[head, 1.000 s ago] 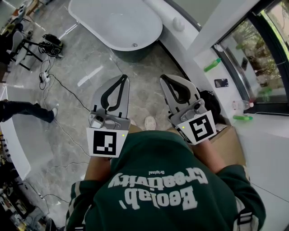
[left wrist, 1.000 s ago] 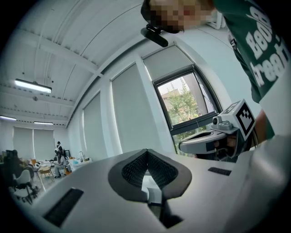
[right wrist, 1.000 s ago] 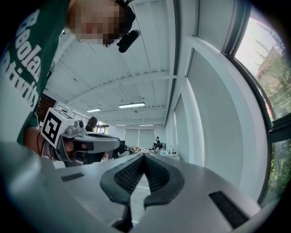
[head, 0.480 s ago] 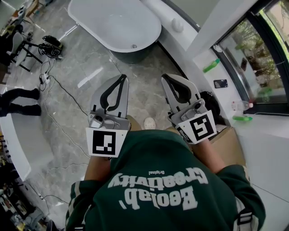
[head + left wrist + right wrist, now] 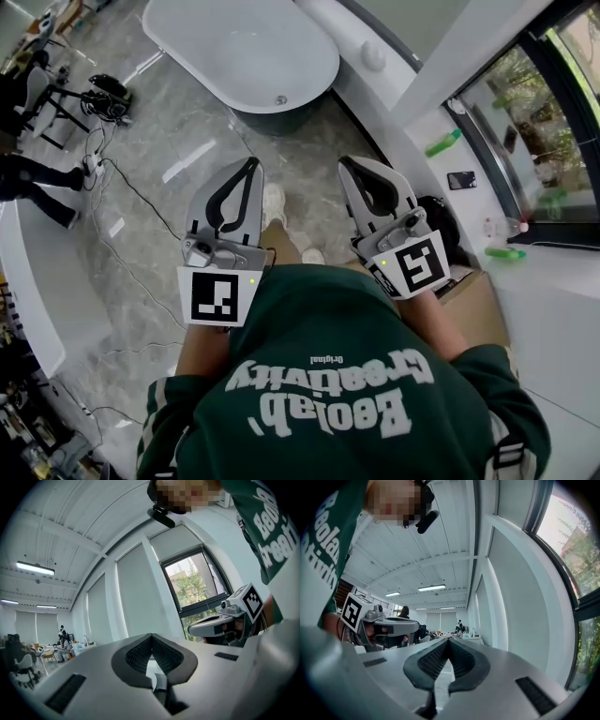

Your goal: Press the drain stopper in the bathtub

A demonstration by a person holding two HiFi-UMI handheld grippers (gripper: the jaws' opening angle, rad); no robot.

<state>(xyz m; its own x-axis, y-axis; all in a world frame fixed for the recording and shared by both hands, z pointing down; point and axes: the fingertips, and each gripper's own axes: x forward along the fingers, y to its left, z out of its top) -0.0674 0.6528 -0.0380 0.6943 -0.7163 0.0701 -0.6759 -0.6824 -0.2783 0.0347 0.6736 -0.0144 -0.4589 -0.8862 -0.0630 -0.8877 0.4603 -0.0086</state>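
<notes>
Nothing done yet on the press: see drain stopper (image 5: 279,99) at near end of bathtub (image 5: 225,47) bottom, untouched, well apart from both grippers. Holding left gripper (image 5: 251,164) & right gripper (image 5: 344,164) side by side over the floor, each closed tip-to-tip w/ nothing betw. jaws, aimed toward bathtub. Left to do, prob.: close the gap, reach into bathtub, push down on drain stopper w/ one tip.

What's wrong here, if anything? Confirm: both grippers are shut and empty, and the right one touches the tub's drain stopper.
One error: the head view shows the right gripper over the floor, well short of the drain stopper. It and the left gripper are shut and empty.
</notes>
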